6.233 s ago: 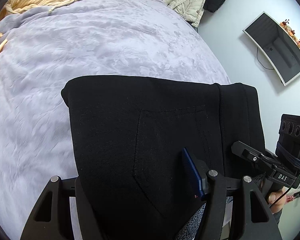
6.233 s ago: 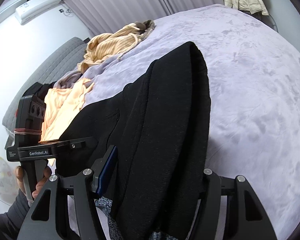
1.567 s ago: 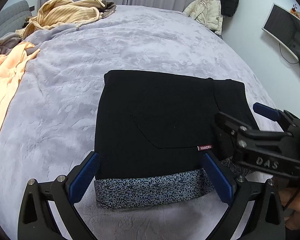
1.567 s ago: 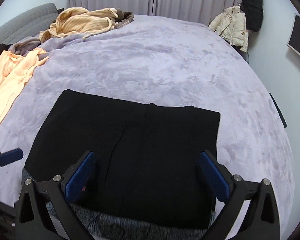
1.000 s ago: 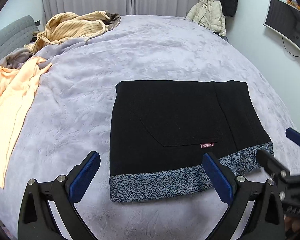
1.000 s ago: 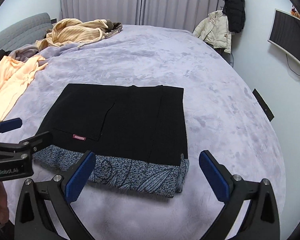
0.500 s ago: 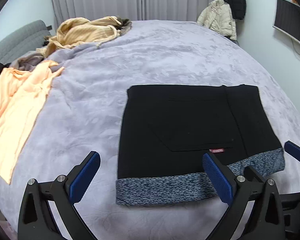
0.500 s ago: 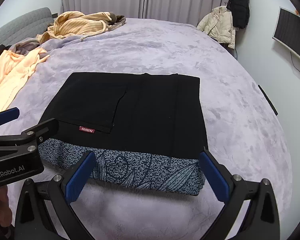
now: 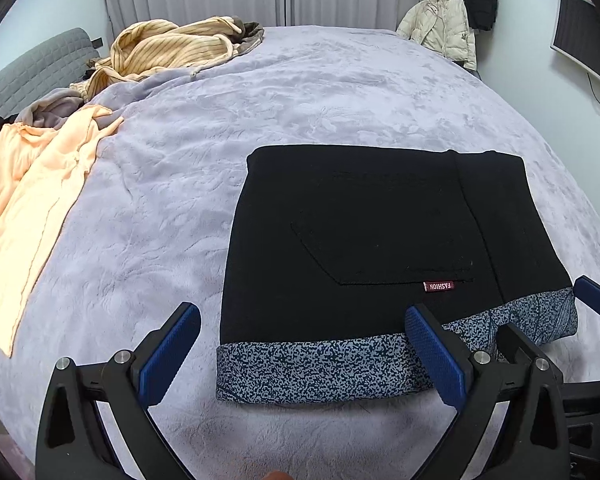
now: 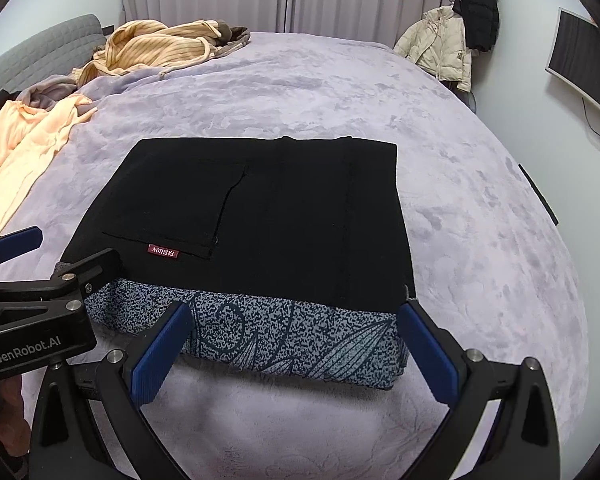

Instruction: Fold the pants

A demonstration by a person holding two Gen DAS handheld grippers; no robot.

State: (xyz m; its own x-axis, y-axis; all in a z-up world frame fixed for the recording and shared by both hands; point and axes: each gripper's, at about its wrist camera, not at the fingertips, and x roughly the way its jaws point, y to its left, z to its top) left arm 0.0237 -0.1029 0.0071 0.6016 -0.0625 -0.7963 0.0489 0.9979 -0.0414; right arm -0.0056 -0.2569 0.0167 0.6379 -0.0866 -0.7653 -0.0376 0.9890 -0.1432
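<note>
black pants (image 9: 380,232), blue-speckled lining (image 9: 320,368)

The left tool (image 9: 302,342) covers part of the pants (image 9: 384,240) at the patterned near edge. The right tool (image 9: 596,300) is cut by the picture's right edge. In the right view, the left tool (image 10: 16,256) hides the pants' (image 10: 260,216) near-left corner. The screen (image 9: 584,40) is cut off. The layers folded under the pants are hidden.
</note>
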